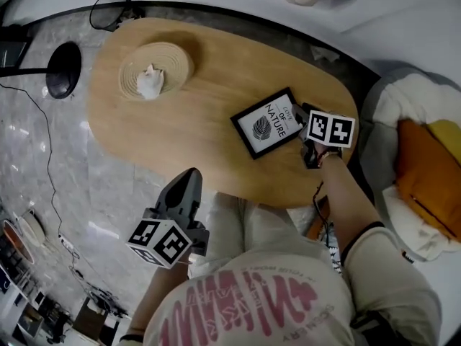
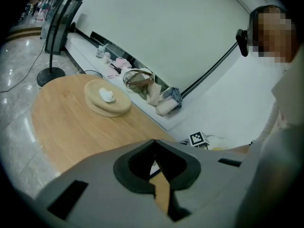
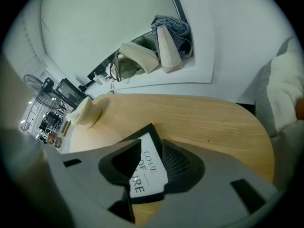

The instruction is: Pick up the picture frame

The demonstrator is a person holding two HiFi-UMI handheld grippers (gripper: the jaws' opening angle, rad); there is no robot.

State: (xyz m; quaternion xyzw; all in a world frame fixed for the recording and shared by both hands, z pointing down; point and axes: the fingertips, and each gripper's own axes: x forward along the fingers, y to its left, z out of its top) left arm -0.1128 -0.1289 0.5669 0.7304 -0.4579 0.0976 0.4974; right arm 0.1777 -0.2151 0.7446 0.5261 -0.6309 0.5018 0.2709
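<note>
The picture frame [image 1: 268,123], black-edged with a white print of a leaf and words, lies flat near the right end of the oval wooden table [image 1: 209,85]. My right gripper [image 1: 302,125] is at the frame's right edge, pointing steeply down. In the right gripper view its jaws stand open [image 3: 151,148] with a corner of the frame [image 3: 147,170] showing between them. My left gripper [image 1: 189,182] hangs off the table's near edge, well left of the frame. In the left gripper view its tips [image 2: 153,144] meet, with nothing held.
A round woven tray [image 1: 155,69] with a white crumpled thing in it sits on the table's left part. A black lamp base [image 1: 63,69] stands on the marble floor at left. An orange cushion [image 1: 425,171] and white cushions lie at right. Bags [image 3: 161,46] rest on the white ledge behind.
</note>
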